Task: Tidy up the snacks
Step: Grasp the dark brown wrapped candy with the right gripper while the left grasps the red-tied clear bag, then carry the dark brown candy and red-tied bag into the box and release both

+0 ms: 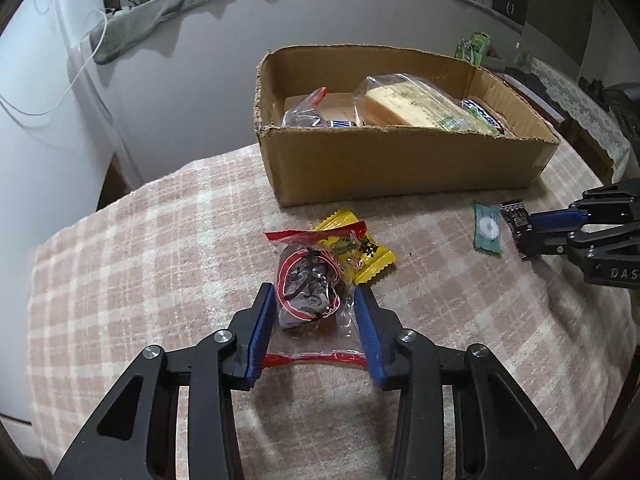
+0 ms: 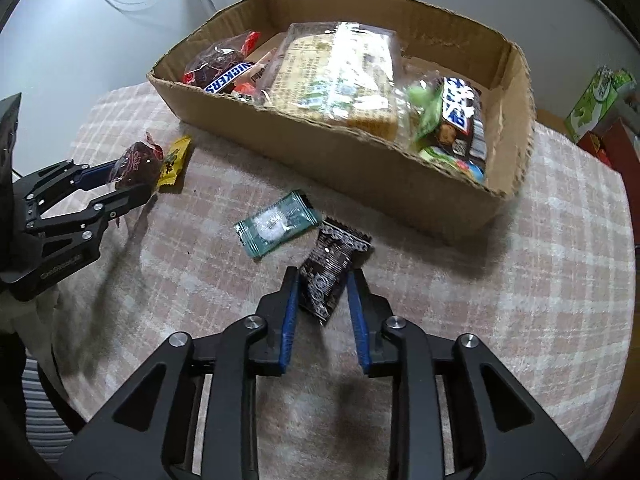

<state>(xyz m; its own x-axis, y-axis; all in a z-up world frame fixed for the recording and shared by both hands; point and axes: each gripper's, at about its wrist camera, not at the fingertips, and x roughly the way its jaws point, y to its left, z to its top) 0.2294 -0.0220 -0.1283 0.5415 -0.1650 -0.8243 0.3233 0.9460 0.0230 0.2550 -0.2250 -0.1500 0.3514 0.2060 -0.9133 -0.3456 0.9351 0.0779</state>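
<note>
Fingers of the left gripper (image 1: 316, 300) flank a red-wrapped candy (image 1: 308, 284), the left pad touching, the right a little off. Right gripper (image 2: 322, 280) straddles a black packet (image 2: 332, 264), its pads not clearly pressing. Both lie on the checked table (image 1: 160, 240) just before the box (image 1: 400, 168), which stands at the far edge. Closing squarely on each wrapper's body, not its crinkly ends, seems wisest.

The desk cloth (image 1: 160, 240) is showing a pink-and-white check. The cardboard box (image 1: 400, 168) is showing plain brown. The candy wrappers are appearing yellow (image 1: 360, 252), teal-green (image 2: 278, 222), dark brown with silver print (image 2: 330, 272), and clear with red edging (image 1: 308, 284). The claw pads (image 1: 260, 328) are showing blue on black frames.
</note>
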